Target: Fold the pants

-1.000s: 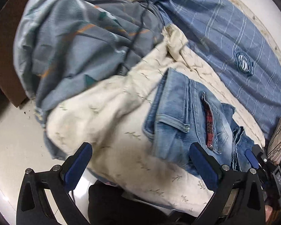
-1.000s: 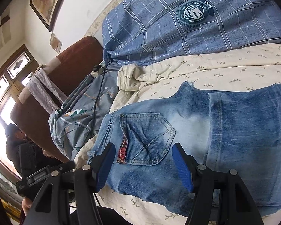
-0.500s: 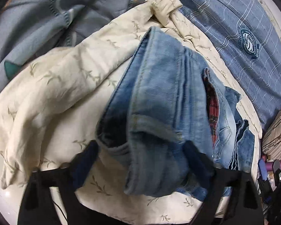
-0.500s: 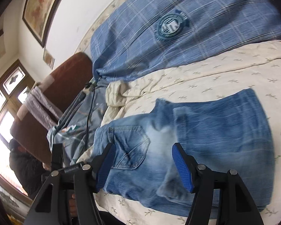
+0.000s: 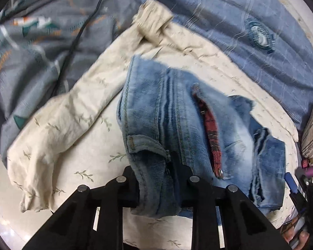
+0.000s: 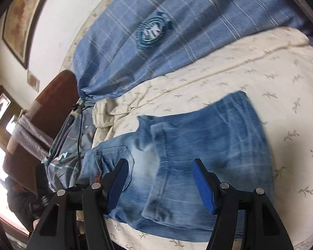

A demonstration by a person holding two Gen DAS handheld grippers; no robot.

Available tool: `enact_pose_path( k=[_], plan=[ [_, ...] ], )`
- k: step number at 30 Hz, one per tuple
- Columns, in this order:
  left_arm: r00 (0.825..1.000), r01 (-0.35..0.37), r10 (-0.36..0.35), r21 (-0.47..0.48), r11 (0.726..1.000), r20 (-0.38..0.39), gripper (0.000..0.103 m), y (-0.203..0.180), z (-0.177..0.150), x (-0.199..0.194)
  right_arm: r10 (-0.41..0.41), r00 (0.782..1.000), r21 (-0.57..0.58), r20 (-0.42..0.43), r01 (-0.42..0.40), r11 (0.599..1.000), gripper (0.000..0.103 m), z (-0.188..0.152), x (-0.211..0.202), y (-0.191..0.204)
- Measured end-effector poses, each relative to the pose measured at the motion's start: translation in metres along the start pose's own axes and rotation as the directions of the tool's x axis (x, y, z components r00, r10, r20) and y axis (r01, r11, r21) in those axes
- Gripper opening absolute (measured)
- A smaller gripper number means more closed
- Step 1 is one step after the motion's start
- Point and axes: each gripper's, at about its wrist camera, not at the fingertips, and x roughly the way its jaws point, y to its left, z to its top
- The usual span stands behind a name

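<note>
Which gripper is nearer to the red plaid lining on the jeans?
Left. The left gripper is clamped on the faded blue denim jeans beside the red plaid lining; the right gripper hovers open farther along.

My right gripper (image 6: 163,184) hangs with its two blue ribbed pads (image 6: 204,187) spread wide apart, nothing between them but the folded pair of faded light-blue denim pants (image 6: 198,145) lying just beyond and beneath the tips. The pants rest on a cream sheet printed with small leaf sprigs (image 6: 250,79). Farther ahead of my fingers lies a blue checked cloth with a round teal badge (image 6: 150,31).
</note>
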Motion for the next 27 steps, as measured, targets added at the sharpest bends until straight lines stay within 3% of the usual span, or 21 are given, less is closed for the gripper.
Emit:
enact_pose_path(
  k=[6, 11, 14, 20, 22, 27],
  plan=[
    [0.994, 0.030, -0.042, 0.121, 0.992, 0.099, 0.022, -0.050, 0.007, -0.042, -0.001, 0.999, 0.049, 0.041, -0.001, 0.999, 0.066, 0.007, -0.015, -0.016],
    [0.986, 0.047, -0.089, 0.278, 0.959, 0.139, 0.022, -0.119, 0.007, -0.066, -0.003, 0.995, 0.108, 0.097, -0.008, 0.994, 0.066, 0.015, -0.034, -0.034],
    [0.984, 0.067, -0.123, 0.380, 0.922, 0.125, 0.021, -0.166, 0.000, -0.068, 0.007, 0.990, 0.162, 0.141, -0.030, 0.986, 0.066, 0.020, -0.048, -0.050],
    [0.989, 0.098, -0.145, 0.570, 0.816, 0.038, 0.020, -0.258, -0.039, -0.035, 0.013, 0.981, 0.289, 0.195, -0.070, 0.955, 0.066, 0.028, -0.070, -0.088],
    [0.991, 0.105, -0.137, 0.621, 0.777, 0.004, 0.017, -0.280, -0.059, -0.017, 0.007, 0.976, 0.323, 0.216, -0.078, 0.943, 0.066, 0.030, -0.079, -0.101],
    [0.995, 0.096, -0.089, 0.694, 0.714, -0.045, 0.019, -0.300, -0.101, 0.030, -0.047, 0.961, 0.397, 0.273, -0.068, 0.915, 0.066, 0.034, -0.101, -0.133]
  ],
)
